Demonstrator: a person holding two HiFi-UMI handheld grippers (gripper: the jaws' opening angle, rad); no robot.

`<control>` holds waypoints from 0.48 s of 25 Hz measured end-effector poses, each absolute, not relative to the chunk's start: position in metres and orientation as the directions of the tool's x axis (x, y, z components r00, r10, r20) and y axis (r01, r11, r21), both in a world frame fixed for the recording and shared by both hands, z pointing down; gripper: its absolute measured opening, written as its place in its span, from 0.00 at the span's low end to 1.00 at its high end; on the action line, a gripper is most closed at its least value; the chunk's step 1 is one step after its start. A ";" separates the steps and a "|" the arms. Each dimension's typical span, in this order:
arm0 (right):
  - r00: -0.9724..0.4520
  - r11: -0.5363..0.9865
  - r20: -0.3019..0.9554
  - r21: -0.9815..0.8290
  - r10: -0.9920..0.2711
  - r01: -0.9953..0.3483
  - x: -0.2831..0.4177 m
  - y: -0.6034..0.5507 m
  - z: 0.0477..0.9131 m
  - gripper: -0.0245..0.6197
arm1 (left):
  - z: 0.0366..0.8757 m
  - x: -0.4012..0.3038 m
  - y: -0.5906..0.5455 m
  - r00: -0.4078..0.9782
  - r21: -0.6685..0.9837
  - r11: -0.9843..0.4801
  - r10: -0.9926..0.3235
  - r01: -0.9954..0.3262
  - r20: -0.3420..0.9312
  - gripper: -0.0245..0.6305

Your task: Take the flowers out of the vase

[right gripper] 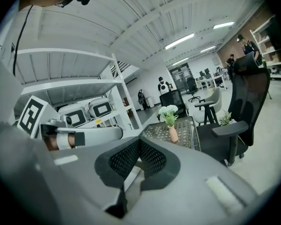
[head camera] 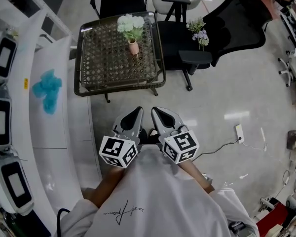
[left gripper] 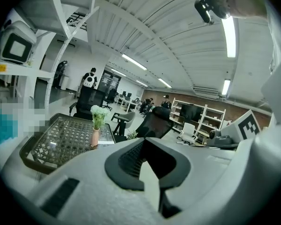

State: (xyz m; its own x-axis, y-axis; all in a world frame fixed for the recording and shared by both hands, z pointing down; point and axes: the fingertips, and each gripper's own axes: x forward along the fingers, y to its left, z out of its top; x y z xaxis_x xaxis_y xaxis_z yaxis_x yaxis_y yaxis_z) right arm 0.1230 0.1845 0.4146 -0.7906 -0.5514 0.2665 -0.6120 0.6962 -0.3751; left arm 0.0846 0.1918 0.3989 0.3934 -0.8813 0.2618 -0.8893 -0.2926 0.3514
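A small pink vase (head camera: 133,47) stands on a glass table with a woven top (head camera: 101,58) and holds white flowers with green leaves (head camera: 130,24). Both grippers hang close to my body, well short of the table. The left gripper (head camera: 133,116) and the right gripper (head camera: 160,115) sit side by side, each shut with nothing between the jaws. The left gripper view shows the vase (left gripper: 95,137) and the flowers (left gripper: 99,111) far beyond the closed tips of the left gripper (left gripper: 143,142). The right gripper view shows the vase (right gripper: 173,134) and the flowers (right gripper: 168,111) past the right gripper (right gripper: 140,142).
A black office chair (head camera: 237,23) right of the table carries a second small bunch of flowers (head camera: 199,31). White shelving with devices (head camera: 5,58) and a blue cloth (head camera: 48,90) line the left side. A power strip with its cable (head camera: 240,132) lies on the floor.
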 end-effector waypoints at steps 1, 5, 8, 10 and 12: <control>-0.789 0.693 0.268 -0.378 -0.553 -0.614 0.124 0.182 0.416 0.05 | 0.399 0.085 0.189 0.392 0.352 -0.290 -0.882 -0.890 0.263 0.04; -0.785 0.689 0.286 -0.377 -0.549 -0.619 0.123 0.170 0.425 0.05 | 0.406 0.084 0.177 0.394 0.358 -0.289 -0.880 -0.888 0.267 0.04; -0.775 0.682 0.293 -0.369 -0.560 -0.632 0.126 0.158 0.425 0.05 | 0.410 0.083 0.166 0.398 0.370 -0.288 -0.878 -0.883 0.267 0.04; -0.764 0.674 0.302 -0.359 -0.570 -0.645 0.130 0.148 0.425 0.05 | 0.413 0.083 0.154 0.399 0.381 -0.283 -0.876 -0.880 0.271 0.04; -0.755 0.668 0.308 -0.352 -0.579 -0.656 0.132 0.136 0.425 0.05 | 0.414 0.080 0.141 0.401 0.386 -0.282 -0.875 -0.878 0.273 0.04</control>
